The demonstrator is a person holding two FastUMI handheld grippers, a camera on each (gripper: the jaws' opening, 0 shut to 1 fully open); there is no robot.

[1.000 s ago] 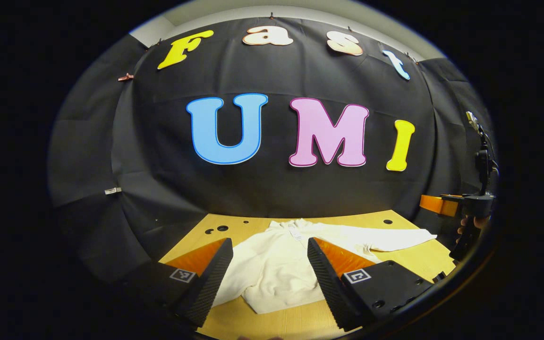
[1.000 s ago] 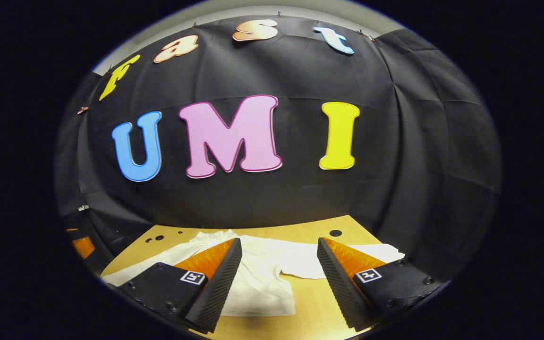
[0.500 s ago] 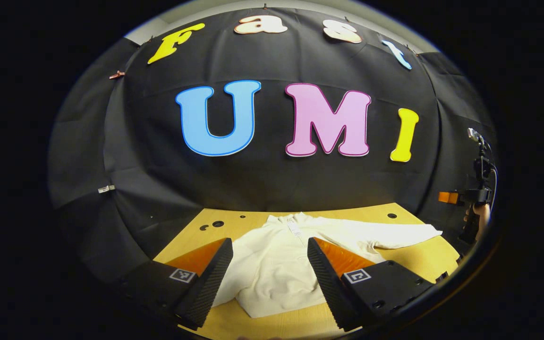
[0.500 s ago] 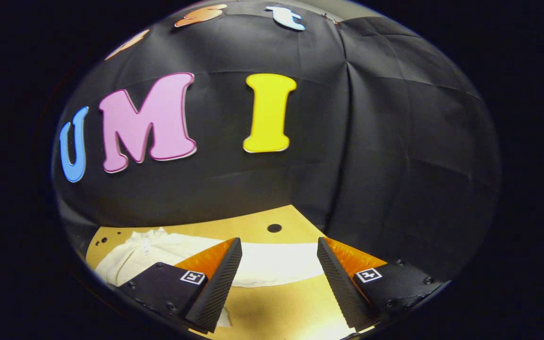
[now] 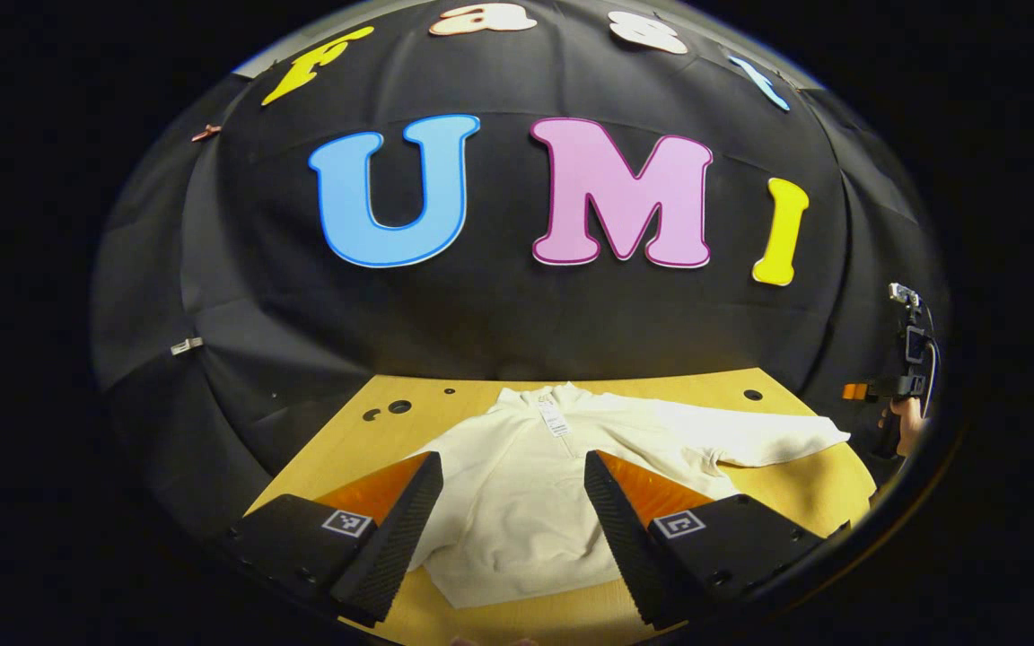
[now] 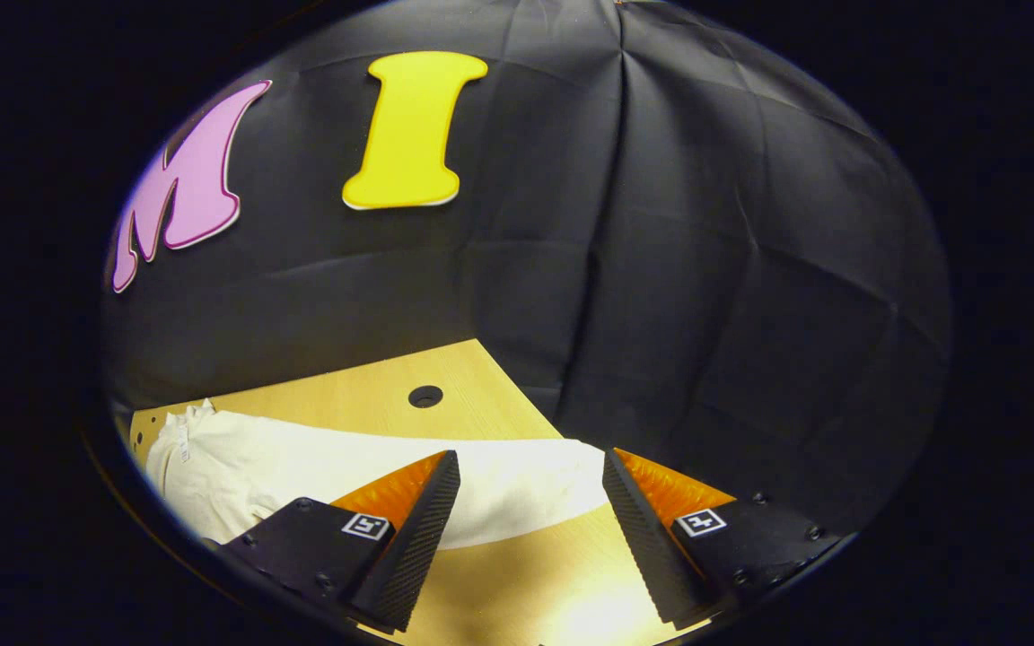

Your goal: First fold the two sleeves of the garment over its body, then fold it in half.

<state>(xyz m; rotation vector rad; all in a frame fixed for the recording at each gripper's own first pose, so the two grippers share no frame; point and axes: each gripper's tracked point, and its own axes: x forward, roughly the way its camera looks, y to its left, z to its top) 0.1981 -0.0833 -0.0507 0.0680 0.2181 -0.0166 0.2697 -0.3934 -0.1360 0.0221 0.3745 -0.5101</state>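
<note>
Garment's [image 5: 517,502] left sleeve behind claw [image 5: 512,467]

Place: recording booth | Shown by: black cloth wall [image 5: 517,323] hung behind a wooden counter [image 5: 786,489] drilled with round holes [image 6: 425,396], pale garment [image 5: 526,489] laid flat

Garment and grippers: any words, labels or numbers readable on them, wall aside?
On the garment: a neck label, printing too small to read.
On the left gripper: square markers, coded patterns, no words.
On the right gripper: square markers again, no words.
No other text.
</note>
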